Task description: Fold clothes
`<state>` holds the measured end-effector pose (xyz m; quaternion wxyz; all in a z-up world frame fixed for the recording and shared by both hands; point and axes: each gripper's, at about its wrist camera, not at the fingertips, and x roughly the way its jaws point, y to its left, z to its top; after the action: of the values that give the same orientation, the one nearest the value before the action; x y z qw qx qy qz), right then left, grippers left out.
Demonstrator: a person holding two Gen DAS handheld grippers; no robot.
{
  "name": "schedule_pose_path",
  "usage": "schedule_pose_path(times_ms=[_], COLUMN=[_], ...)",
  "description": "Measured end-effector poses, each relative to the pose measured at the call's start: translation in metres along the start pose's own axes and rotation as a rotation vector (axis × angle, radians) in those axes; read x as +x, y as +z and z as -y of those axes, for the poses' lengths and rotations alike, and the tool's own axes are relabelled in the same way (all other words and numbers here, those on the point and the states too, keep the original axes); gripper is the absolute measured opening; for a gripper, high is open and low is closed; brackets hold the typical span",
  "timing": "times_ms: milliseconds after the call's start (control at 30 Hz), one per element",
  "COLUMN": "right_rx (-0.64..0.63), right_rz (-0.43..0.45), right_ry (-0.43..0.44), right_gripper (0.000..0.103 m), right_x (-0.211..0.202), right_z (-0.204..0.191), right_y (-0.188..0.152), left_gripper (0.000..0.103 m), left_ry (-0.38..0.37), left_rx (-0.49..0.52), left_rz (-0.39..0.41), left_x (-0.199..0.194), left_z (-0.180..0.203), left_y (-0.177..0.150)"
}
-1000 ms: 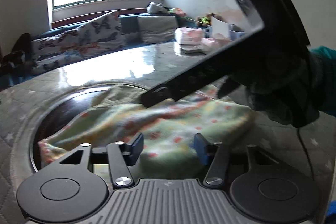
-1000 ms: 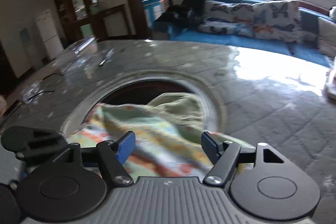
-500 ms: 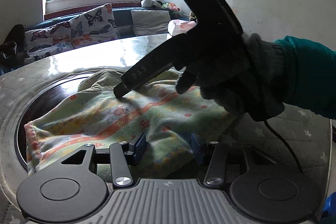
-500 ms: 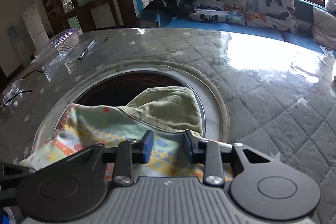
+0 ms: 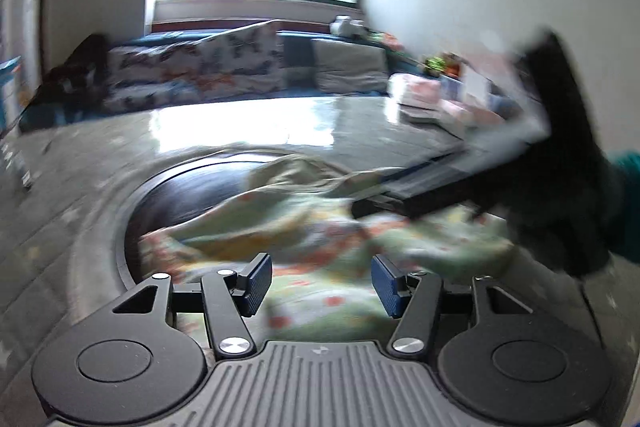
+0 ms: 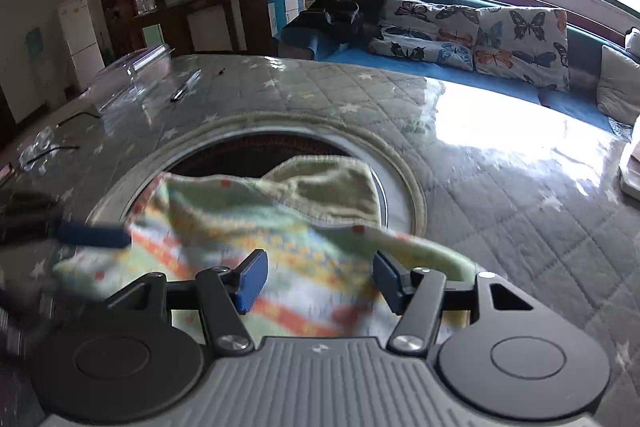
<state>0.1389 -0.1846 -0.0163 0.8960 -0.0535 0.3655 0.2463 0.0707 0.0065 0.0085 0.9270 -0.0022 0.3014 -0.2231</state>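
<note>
Through the left wrist camera, blurred by motion, the left gripper (image 5: 322,281) is hovering over the near edge of a patterned garment (image 5: 316,239), pale green with orange and yellow marks. Its jaws are opening, and the blue pads (image 5: 256,281) are standing apart with cloth showing below the gap but not pinched. The garment is lying across the near right part of a dark round recess (image 5: 188,203) in the quilted table cover (image 5: 60,195). At the right, the right gripper (image 5: 372,207) is reaching in from a dark gloved hand (image 5: 560,195) with a teal sleeve (image 5: 628,207), its tip touching the cloth's far right part.

Through the right wrist camera, the right gripper (image 6: 318,281) is sitting above the same garment (image 6: 248,227); its jaws are opening, pads clear of the fabric, with striped cloth lying between and beneath them. A plain green ribbed part (image 6: 332,187) is lying at the far side, over the recess (image 6: 248,155). At the left, the left gripper's blue tip (image 6: 92,235) is touching the garment's left edge; whether it is pinching there I cannot tell. A butterfly-print cushion (image 6: 480,35) is leaning on the far couch (image 6: 520,87).
</note>
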Motion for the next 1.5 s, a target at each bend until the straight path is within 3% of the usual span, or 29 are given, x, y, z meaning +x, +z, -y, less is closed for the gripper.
schedule_pose_path(times_ms=[400, 700, 1133, 1233, 1300, 1500], right_rx=[-0.038, 0.024, -0.048, -0.053, -0.043, 0.003], right_rz=[0.03, 0.07, 0.065, 0.06, 0.066, 0.11], right_ry=[-0.023, -0.03, -0.036, -0.025, -0.009, 0.017], right_gripper=[0.081, 0.085, 0.086, 0.089, 0.095, 0.103], right_x=[-0.028, -0.051, -0.071, -0.073, -0.074, -0.078], right_z=[-0.017, -0.005, -0.009, -0.009, -0.01, -0.01], right_y=[-0.043, -0.072, -0.094, -0.094, -0.092, -0.082], left_gripper=[0.058, 0.058, 0.058, 0.068, 0.085, 0.091], left_ry=[0.08, 0.093, 0.063, 0.054, 0.053, 0.092], left_rx=[-0.069, -0.082, -0.096, -0.097, -0.092, -0.086], left_rz=[-0.034, -0.029, -0.037, -0.035, -0.032, 0.002], left_x=[-0.009, -0.013, -0.019, -0.021, -0.022, -0.028], left_z=[-0.025, -0.022, -0.026, -0.029, -0.029, -0.034], left_y=[-0.019, -0.025, -0.026, -0.025, -0.024, -0.015])
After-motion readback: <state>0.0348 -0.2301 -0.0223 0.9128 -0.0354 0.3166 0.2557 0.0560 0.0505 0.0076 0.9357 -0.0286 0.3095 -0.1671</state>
